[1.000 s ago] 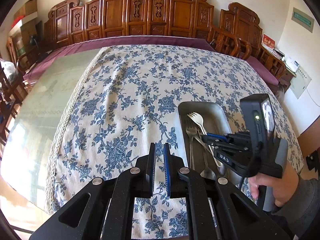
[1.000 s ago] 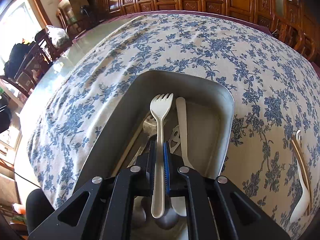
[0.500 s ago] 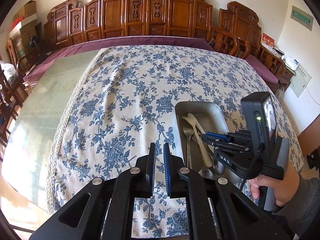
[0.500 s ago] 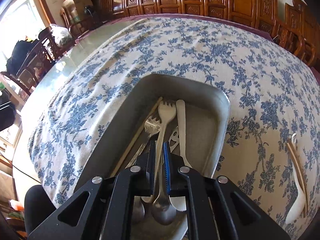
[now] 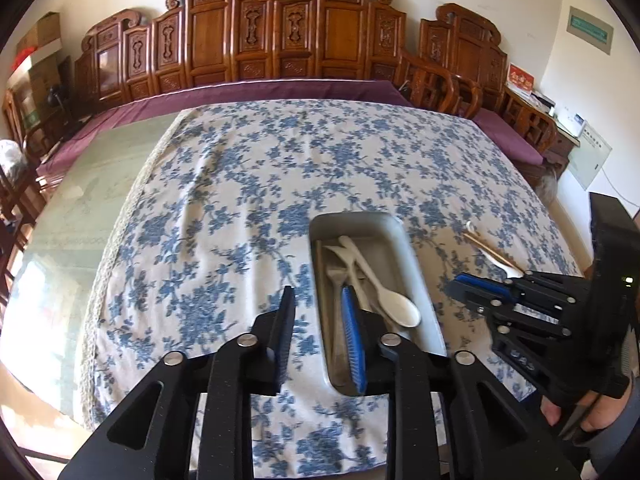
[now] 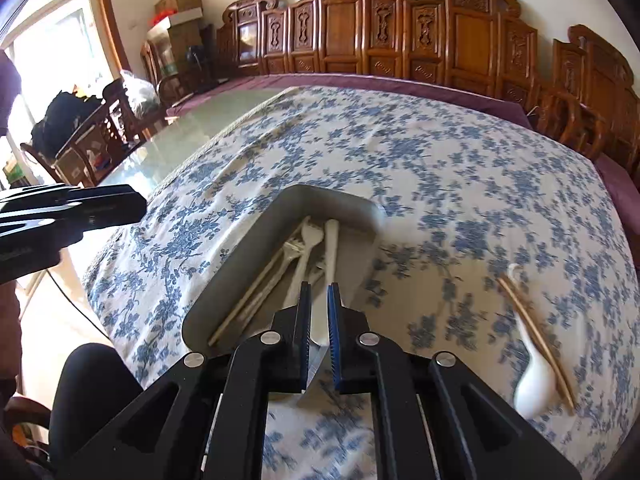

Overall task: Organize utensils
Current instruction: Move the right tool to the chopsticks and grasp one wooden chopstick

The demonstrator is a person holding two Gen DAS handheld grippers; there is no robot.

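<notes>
A grey metal tray point(image 5: 416, 264) point(image 6: 244, 264) on the floral tablecloth holds white forks, a white spoon point(image 5: 394, 306), metal utensils and a chopstick. My left gripper point(image 5: 318, 312) is open and empty, its jaws astride the tray's left rim. My right gripper point(image 6: 319, 312) is slightly open and empty, just above the tray's near end; it also shows in the left wrist view point(image 5: 472, 284). A white ceramic spoon point(image 6: 534, 384) point(image 5: 498, 262) and a pair of wooden chopsticks point(image 6: 536, 332) point(image 5: 490, 250) lie on the cloth right of the tray.
The blue floral tablecloth point(image 5: 256, 200) covers the table's right part; bare glass point(image 5: 80, 200) lies to the left. Carved wooden chairs point(image 5: 300, 36) line the far side. My left gripper body point(image 6: 68, 208) shows at left in the right wrist view.
My right gripper let go of the white fork, which now lies in the tray, and drew back. My left gripper opened wide and moved to the tray's left rim.
</notes>
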